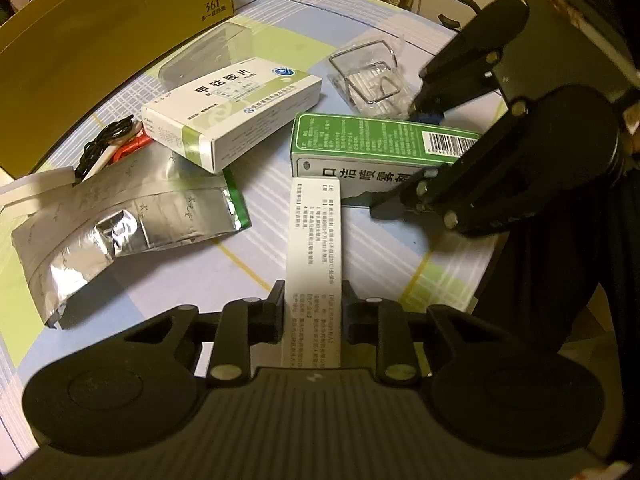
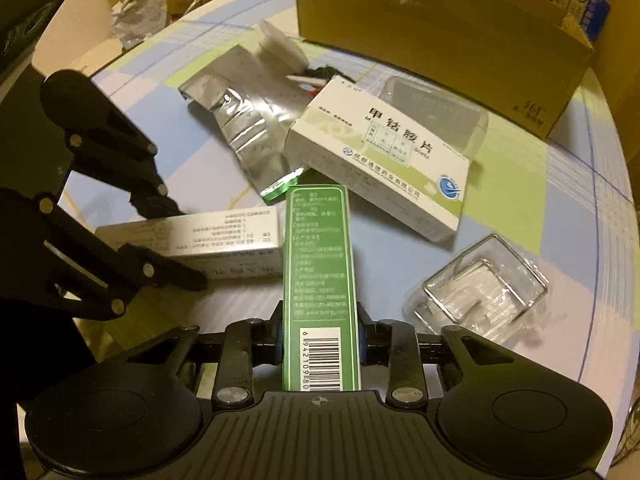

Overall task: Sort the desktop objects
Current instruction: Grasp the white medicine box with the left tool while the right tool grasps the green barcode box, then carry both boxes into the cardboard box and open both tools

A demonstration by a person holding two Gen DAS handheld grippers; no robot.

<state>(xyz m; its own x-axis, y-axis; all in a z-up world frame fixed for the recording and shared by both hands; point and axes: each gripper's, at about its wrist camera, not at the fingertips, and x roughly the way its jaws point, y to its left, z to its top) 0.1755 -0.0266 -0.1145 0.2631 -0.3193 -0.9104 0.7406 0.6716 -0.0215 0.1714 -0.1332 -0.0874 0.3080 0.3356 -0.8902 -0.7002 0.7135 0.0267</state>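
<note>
My left gripper is shut on a long narrow white box with printed text, which lies on the table pointing away from the camera. Its far end meets a green carton lying crosswise. The right gripper clamps that carton's barcode end. In the right wrist view the right gripper is shut on the green carton, pads on both its sides. There the left gripper grips the white box at the left.
A white and green medicine box leans on a silver foil pouch. A clear plastic tray, a clear lid and a black cable lie nearby. A brown cardboard box stands behind. The checked round table ends at right.
</note>
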